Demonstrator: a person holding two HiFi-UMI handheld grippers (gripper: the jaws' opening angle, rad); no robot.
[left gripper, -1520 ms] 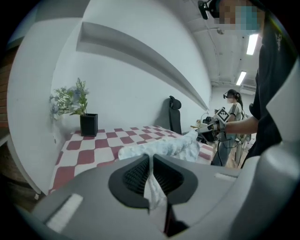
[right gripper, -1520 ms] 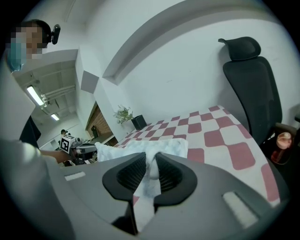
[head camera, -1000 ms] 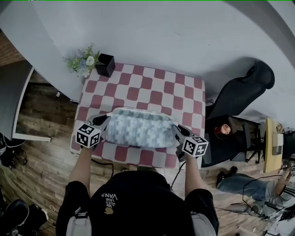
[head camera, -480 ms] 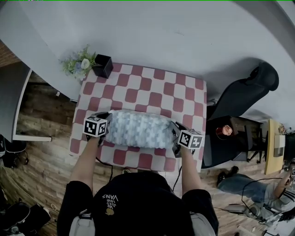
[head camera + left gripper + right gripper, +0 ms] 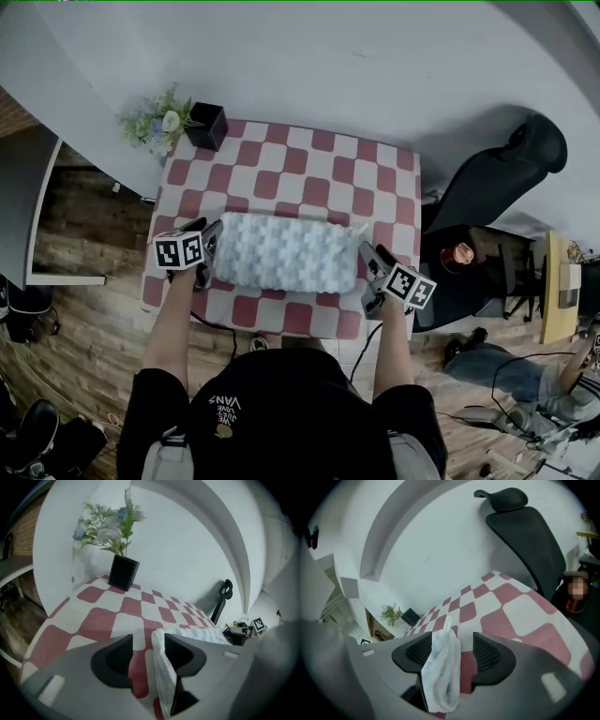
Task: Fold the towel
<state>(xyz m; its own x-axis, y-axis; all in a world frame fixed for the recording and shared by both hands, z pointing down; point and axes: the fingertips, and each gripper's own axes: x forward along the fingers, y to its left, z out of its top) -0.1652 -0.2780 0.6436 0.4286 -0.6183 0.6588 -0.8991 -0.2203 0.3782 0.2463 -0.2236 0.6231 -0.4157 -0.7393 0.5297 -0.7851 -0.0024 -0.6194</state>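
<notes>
towel: laid flat, folded, on checkered table; long axis runs left-right.
left gripper: jaws just opened; left end left loose between them.
right gripper: jaws just opened; right end loose between them.
nearer hand: neither.

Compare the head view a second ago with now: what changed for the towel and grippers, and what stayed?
The left gripper and right gripper have just been opening their jaws, letting go of the towel, whose ends sit loose between them. The towel stays folded on the checked table; the plant pot is unmoved.
</notes>
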